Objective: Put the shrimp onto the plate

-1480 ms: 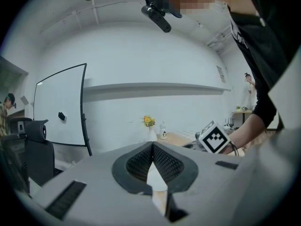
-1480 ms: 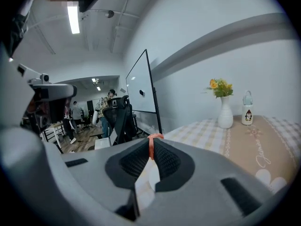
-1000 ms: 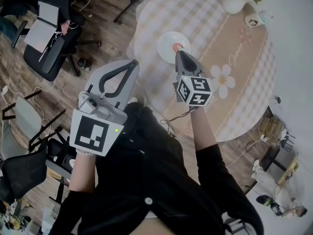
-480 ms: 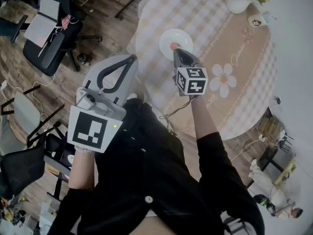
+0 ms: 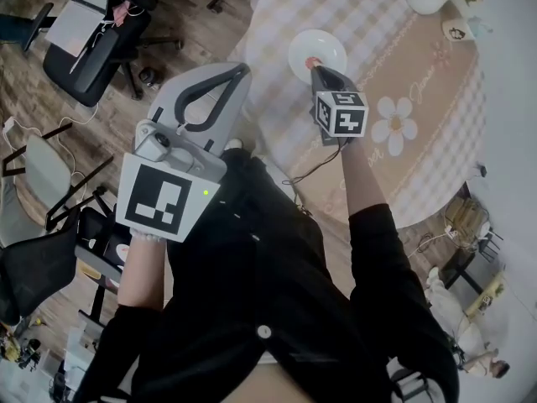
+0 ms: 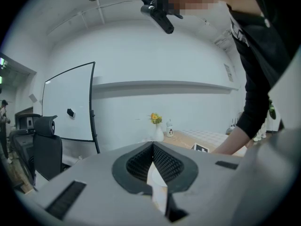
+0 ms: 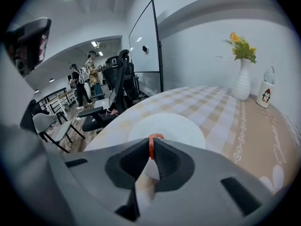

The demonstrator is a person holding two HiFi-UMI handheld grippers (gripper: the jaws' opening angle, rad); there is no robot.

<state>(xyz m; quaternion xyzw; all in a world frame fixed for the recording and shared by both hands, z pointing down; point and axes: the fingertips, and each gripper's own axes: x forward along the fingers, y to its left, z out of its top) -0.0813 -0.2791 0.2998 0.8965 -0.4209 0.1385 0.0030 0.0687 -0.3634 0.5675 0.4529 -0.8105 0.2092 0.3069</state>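
Observation:
A small orange shrimp (image 7: 151, 145) is pinched between the tips of my right gripper (image 7: 151, 150), which is shut on it. In the head view the right gripper (image 5: 316, 66) hangs over the near edge of the white plate (image 5: 323, 47), with the shrimp (image 5: 313, 62) showing at its tip. The round, bare plate (image 7: 178, 128) lies just beyond the jaws on the checked tablecloth. My left gripper (image 5: 226, 75) is held off the table's left side over the floor, jaws closed together with nothing in them; the left gripper (image 6: 153, 146) points level toward the far wall.
A round table (image 5: 419, 133) with a checked and flower-printed cloth carries a white vase of yellow flowers (image 7: 243, 79) and a small penguin figure (image 7: 266, 96) at the far side. Office chairs (image 5: 88, 61) and cables stand on the wooden floor to the left.
My right gripper has sunk toward the plate with the shrimp in it and tilted further down. The left gripper has stayed nearly where it was.

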